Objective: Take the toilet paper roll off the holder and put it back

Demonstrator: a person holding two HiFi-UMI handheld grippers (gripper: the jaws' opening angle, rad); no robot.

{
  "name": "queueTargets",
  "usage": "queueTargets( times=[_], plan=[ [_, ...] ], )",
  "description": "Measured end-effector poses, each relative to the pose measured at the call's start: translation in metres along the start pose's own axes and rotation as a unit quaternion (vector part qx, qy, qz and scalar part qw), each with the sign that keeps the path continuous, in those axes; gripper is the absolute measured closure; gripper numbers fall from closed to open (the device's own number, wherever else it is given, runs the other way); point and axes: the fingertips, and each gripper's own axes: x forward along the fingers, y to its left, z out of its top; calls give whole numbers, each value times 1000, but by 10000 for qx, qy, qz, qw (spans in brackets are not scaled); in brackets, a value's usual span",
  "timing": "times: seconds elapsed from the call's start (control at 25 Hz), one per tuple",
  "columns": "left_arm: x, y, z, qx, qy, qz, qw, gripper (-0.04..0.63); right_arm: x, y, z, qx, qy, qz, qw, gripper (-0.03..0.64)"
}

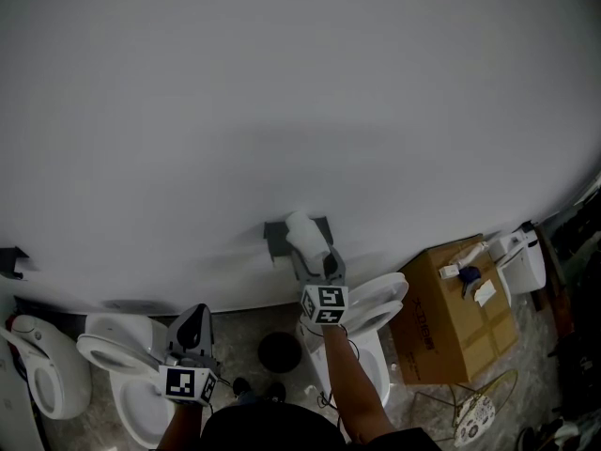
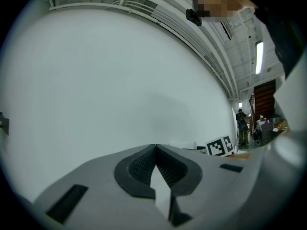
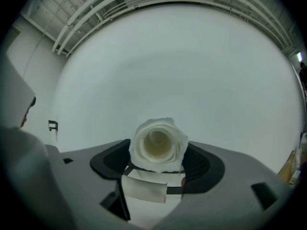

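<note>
The white toilet paper roll (image 1: 305, 235) sticks out from the dark holder plate (image 1: 276, 237) on the white wall. My right gripper (image 1: 316, 256) reaches level toward the wall, its jaws on either side of the roll. In the right gripper view the roll (image 3: 159, 144) faces me end-on, its cardboard core visible, and the dark pads (image 3: 111, 161) touch both its sides; the holder is hidden behind it. My left gripper (image 1: 192, 331) hangs lower left above a toilet, jaws together and empty (image 2: 155, 151).
An open toilet (image 1: 371, 310) stands under the right arm, another toilet (image 1: 117, 355) under the left gripper. A black round bin (image 1: 279, 351) sits between them. A cardboard box (image 1: 460, 322) stands at right. A second wall bracket (image 1: 11, 261) is at far left.
</note>
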Motion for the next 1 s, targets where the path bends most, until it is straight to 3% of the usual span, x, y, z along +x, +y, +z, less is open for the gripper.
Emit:
queueTargets(
  times=[0.36,1.0],
  plan=[
    [-1,3,1,-8,-14,20,10000,592,1,1,-3,-118,10,-80,9999,385],
    [-6,4,4,28,-55,28,10000,592,-4,6,3,-380,-99,-251,9989,408]
  ],
)
